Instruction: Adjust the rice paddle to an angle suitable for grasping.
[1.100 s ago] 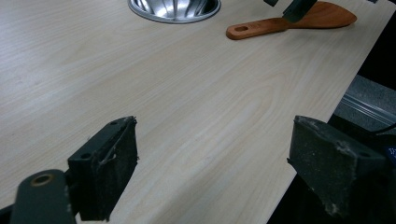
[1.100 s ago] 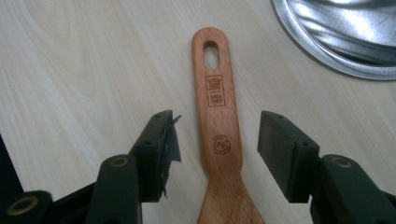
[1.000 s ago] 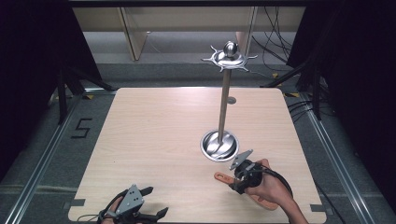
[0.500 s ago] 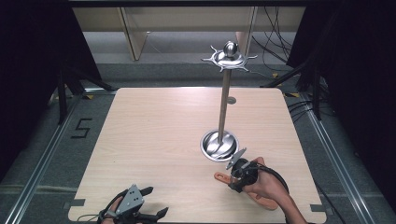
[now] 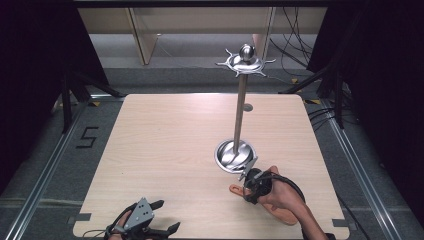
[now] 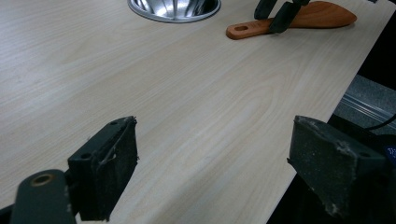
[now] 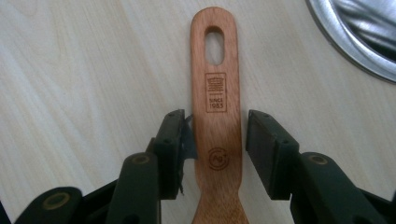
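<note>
While your right gripper (image 7: 218, 140) points down over the spatula (image 7: 216, 107), its jaws have just been closing and now straddle the handle: the left pad looks to be touching the wood or nearly so, and a thin strip of table still shows between the right pad and the handle, so nothing is pinched yet. You see the handle run straight up between the pads, with an oval hanging hole at its far end and a burnt-in stamp just beyond the pads.

From the high view, the spatula (image 5: 260, 200) lies flat on the table (image 5: 165, 150) near the front right corner, its holed end pointing toward the middle of the table and its broad blade under your right hand (image 5: 282, 197). The right gripper (image 5: 251, 189) crosses the handle there.

Just beyond it stands a steel stand (image 5: 239, 115): a round dished base, a thin upright pole and a spiked disc with a ball on top. The rim of the base (image 7: 359, 42) lies near the holed end, apart from it.

Your left gripper (image 5: 150, 222) sits at the front edge, left of centre, well apart from the spatula. Its jaws (image 6: 215, 163) are spread wide over bare wood, with nothing between them; far off it shows the spatula (image 6: 299, 21) and the base (image 6: 175, 9).
</note>
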Motion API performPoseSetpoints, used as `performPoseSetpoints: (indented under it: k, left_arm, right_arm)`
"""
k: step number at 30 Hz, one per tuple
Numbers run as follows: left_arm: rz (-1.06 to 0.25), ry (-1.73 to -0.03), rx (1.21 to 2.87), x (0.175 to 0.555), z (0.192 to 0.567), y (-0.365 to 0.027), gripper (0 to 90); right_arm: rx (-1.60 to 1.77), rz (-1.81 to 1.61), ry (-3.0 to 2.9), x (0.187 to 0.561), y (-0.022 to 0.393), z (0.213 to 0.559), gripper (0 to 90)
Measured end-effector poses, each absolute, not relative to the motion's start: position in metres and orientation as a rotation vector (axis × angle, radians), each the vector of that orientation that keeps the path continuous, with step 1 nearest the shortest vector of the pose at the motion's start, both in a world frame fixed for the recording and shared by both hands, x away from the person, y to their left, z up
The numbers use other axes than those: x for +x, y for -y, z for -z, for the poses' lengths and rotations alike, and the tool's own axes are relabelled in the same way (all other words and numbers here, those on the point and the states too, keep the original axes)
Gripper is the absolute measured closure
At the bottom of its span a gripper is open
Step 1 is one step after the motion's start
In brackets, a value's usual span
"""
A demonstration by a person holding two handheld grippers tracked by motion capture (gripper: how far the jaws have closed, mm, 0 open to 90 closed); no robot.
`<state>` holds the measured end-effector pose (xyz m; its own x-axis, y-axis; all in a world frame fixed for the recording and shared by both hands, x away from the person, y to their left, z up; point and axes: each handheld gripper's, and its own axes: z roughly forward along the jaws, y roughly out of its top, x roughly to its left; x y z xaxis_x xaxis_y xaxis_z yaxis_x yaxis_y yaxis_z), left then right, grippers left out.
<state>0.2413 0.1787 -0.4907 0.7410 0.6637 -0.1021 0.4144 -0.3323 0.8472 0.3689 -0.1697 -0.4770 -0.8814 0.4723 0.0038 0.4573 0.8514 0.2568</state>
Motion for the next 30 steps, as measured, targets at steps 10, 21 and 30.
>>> performPoseSetpoints:
  k: [10,21,30]
  left_arm:
    - [-0.32,-0.823,1.964,0.241,0.491,-0.178,14.8]
    - [-0.319,-0.83,1.958,0.241,0.491,-0.178,14.9]
    - [-0.334,-0.801,1.965,0.242,0.49,-0.179,14.9]
  right_arm:
    - [0.726,-0.319,-3.012,0.375,0.166,0.476,62.3]
    - [0.687,-0.273,-3.001,0.374,0.158,0.476,65.8]
    - [0.663,-0.219,-3.003,0.374,0.153,0.475,66.2]
